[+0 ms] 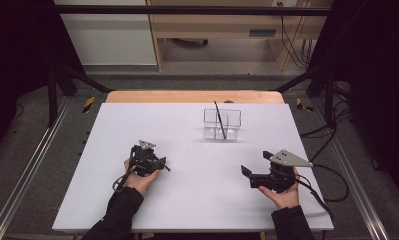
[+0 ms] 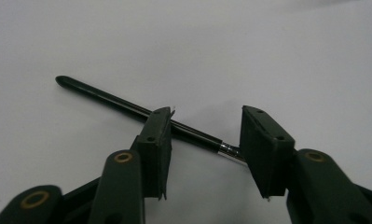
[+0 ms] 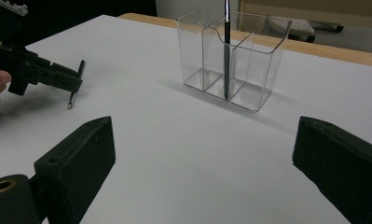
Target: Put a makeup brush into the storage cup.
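Observation:
A slim black pen (image 2: pixel 104 95) lies on the white table (image 1: pixel 187 200), its silver-ringed end toward my left gripper's right jaw. My left gripper (image 2: pixel 207 116) is open, its two jaws down at the table either side of the pen's shaft without closing on it. In the high view this gripper (image 1: pixel 162 165) sits left of centre with the pen (image 1: pixel 165 167) at its tips. A clear divided holder (image 1: pixel 222 111) stands farther back, with a second dark pen (image 1: pixel 219 120) leaning inside. My right gripper (image 1: pixel 255 162) hovers at the right, wide open with nothing between its jaws.
The right gripper view has the clear holder (image 3: pixel 193 56) ahead with its pen (image 3: pixel 226 46) upright in the middle compartment, and the left gripper (image 3: pixel 44 72) off to the left. The table's wooden far edge (image 1: pixel 194 96) lies behind the holder. Black cables trail from both grippers.

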### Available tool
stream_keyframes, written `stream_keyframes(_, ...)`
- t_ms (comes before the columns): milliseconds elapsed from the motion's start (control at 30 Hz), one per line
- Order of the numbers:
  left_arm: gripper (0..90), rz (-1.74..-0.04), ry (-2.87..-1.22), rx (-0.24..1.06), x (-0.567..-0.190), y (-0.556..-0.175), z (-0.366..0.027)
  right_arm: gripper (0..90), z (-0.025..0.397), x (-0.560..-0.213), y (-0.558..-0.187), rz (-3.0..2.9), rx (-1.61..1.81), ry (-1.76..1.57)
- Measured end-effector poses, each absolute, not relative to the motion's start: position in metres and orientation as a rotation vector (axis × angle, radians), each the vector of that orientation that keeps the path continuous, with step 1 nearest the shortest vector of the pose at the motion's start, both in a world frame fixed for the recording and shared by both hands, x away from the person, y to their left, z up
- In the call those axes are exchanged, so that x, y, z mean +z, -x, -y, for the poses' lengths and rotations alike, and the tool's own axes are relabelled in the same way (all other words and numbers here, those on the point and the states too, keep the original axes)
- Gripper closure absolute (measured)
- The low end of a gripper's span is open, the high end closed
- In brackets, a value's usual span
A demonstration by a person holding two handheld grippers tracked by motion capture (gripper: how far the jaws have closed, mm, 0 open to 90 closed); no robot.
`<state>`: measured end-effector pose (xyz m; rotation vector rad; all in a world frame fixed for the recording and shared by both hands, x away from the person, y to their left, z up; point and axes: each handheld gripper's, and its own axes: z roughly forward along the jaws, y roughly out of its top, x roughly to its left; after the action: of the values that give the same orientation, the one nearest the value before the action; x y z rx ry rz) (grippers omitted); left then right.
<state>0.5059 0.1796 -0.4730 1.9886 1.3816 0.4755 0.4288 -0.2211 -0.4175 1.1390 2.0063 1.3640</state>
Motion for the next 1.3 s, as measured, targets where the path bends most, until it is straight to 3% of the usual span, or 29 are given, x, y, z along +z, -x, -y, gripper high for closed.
stream_keyframes(400,65.1,-1.355,-2.002,0.424,-0.4713,-0.5044,-0.1829,6.5,0.2211,-0.4176,-0.4286,-2.009,1.362,-1.137)
stream_keyframes(800,70.3,-1.328,-2.036,0.413,-0.4699,-0.5018,-0.1830,6.6,0.2216,-0.4174,-0.4285,-2.007,1.364,-1.135)
stream_keyframes(1033,65.9,-1.333,-2.038,0.429,-0.4723,-0.5001,-0.1789,6.6,0.2213,-0.4174,-0.4286,-2.008,1.366,-1.135)
stream_keyframes(1300,78.9,-1.316,-2.085,0.455,-0.4711,-0.4989,-0.1788,6.6,0.2213,-0.4175,-0.4286,-2.009,1.364,-1.136)
